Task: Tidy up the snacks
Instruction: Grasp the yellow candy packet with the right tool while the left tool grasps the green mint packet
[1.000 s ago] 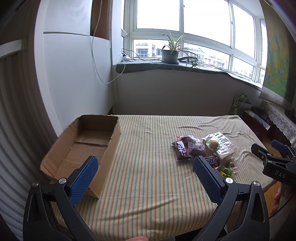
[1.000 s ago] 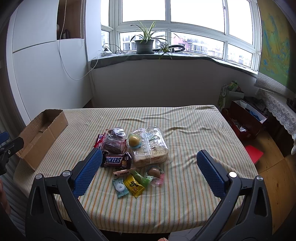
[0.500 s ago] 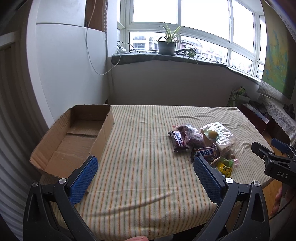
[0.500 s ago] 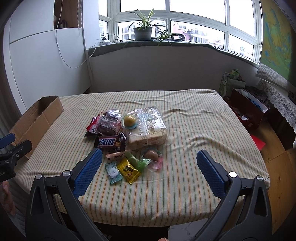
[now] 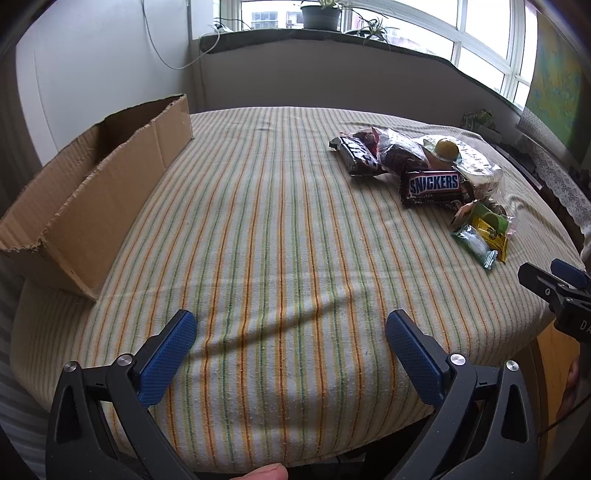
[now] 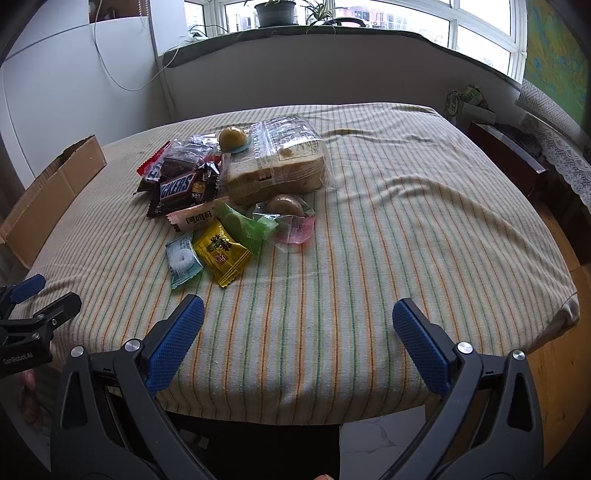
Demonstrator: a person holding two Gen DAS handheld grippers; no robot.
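Partly hidden Snickers bar (image 6: 176, 190) (overlapped)

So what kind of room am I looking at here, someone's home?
Most likely a lived-in home, perhaps a dining corner or sunroom. A table with a striped cloth holds a loaf of sliced bread and a Snickers bar, and a potted plant stands on the sill of a wide bay window.
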